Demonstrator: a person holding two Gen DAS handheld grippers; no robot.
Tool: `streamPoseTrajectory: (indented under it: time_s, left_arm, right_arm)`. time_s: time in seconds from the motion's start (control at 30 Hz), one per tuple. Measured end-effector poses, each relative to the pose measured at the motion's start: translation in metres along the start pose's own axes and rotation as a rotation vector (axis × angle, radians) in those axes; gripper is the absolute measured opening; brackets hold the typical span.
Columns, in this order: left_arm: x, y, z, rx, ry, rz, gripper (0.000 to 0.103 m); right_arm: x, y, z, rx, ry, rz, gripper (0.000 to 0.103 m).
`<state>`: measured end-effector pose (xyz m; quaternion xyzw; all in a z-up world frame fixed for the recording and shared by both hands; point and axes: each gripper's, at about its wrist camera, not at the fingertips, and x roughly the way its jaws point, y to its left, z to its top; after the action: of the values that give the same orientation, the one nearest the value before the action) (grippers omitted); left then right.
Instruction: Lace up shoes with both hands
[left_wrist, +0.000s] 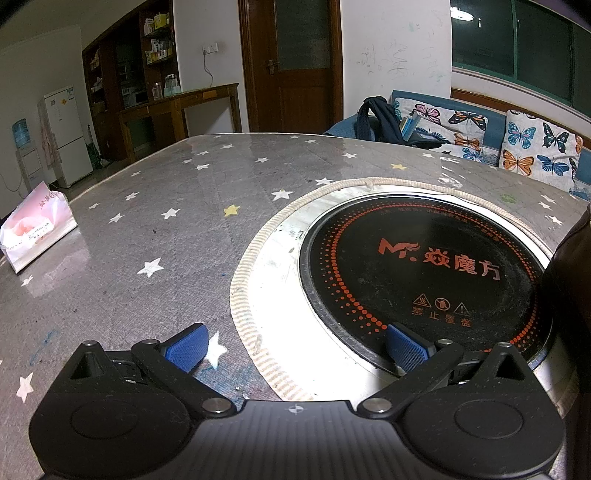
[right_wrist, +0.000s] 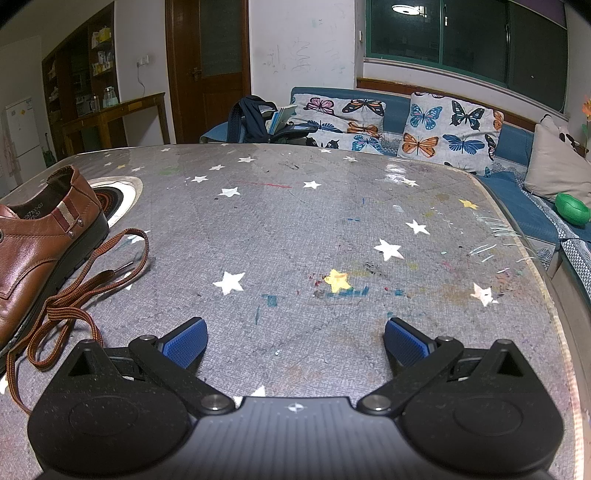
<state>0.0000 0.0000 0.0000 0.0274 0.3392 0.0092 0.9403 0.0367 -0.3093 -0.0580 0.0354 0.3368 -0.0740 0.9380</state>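
The table (right_wrist: 295, 221) held the brown shoe (right_wrist: 33, 243) at the left, just right of the hob (left_wrist: 424, 266); its lace (right_wrist: 70, 306) lay loose beside the sole. Both tongs, left (left_wrist: 295, 349) and right (right_wrist: 295, 343), gaped empty. Best pinch the lace tip (right_wrist: 127, 264) first. The toe was cut off; eyelets hardly showed.

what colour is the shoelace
Brown-orange with dark edging; the shoelace shows best in the right wrist view.

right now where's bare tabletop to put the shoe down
Free: the starred grey table cover ahead of the right hand-held gripper, right of the brown leather shoe. Crowded: the left, with the brown lace and round black induction hob.
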Motion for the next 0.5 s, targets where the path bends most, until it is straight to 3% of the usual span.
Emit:
streamPoseTrajectory:
  time_s: [0.5]
  left_arm:
    - [0.0003, 0.0001, 0.0001, 0.001, 0.0, 0.0, 0.103]
  right_arm:
    - [-0.0009, -0.0065, -0.0018, 0.003, 0.001, 0.003, 0.103]
